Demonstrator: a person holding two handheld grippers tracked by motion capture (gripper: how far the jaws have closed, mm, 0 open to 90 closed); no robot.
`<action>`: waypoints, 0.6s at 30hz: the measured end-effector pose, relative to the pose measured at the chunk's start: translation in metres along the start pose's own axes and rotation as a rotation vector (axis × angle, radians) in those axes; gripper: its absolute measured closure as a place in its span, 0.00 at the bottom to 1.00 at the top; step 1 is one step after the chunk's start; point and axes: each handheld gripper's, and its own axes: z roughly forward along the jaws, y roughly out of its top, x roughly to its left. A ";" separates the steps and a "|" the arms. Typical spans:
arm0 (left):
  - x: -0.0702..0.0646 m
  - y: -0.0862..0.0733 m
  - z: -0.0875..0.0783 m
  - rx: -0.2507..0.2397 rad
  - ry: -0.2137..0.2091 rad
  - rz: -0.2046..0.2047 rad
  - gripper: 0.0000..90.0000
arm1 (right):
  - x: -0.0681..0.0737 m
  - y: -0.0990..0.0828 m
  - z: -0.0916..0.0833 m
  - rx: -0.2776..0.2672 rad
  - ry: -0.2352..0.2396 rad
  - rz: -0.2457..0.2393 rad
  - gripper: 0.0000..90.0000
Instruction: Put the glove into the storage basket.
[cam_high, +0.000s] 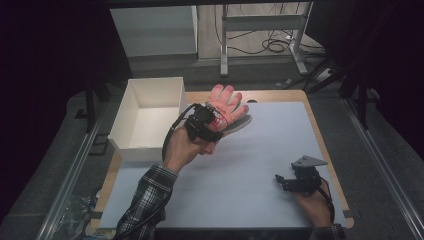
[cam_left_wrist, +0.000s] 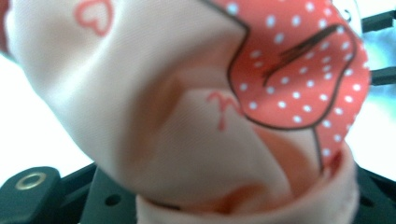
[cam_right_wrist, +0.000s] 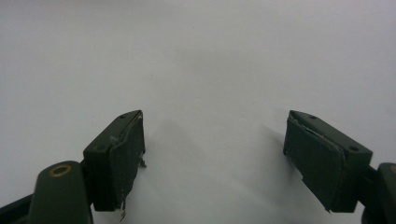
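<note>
A pink glove (cam_high: 226, 103) with red dotted patches hangs lifted above the table, fingers spread up and to the right, its shadow on the mat below. My left gripper (cam_high: 212, 122) is shut on the glove's cuff end. In the left gripper view the glove (cam_left_wrist: 187, 107) fills the frame right against the camera, pale pink cloth with a red white-dotted patch. My right gripper (cam_high: 279, 181) rests low at the table's front right, pointing left. In the right gripper view my right gripper (cam_right_wrist: 212, 156) stands open over bare mat with nothing between its fingers.
An open white box (cam_high: 146, 116) stands at the table's back left, just left of the raised glove. The pale mat (cam_high: 260, 150) covers the wooden table (cam_high: 327, 150). Desk legs and cables lie on the floor beyond the far edge.
</note>
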 end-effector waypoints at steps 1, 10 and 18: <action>0.003 0.001 -0.003 -0.004 0.004 -0.003 0.58 | 0.000 0.000 0.000 0.000 0.000 0.000 0.24; 0.028 0.005 -0.028 -0.029 0.050 -0.083 0.58 | 0.000 0.000 0.000 0.001 0.001 0.001 0.24; 0.052 0.003 -0.050 -0.047 0.100 -0.153 0.58 | 0.000 0.000 0.000 0.001 0.001 0.001 0.23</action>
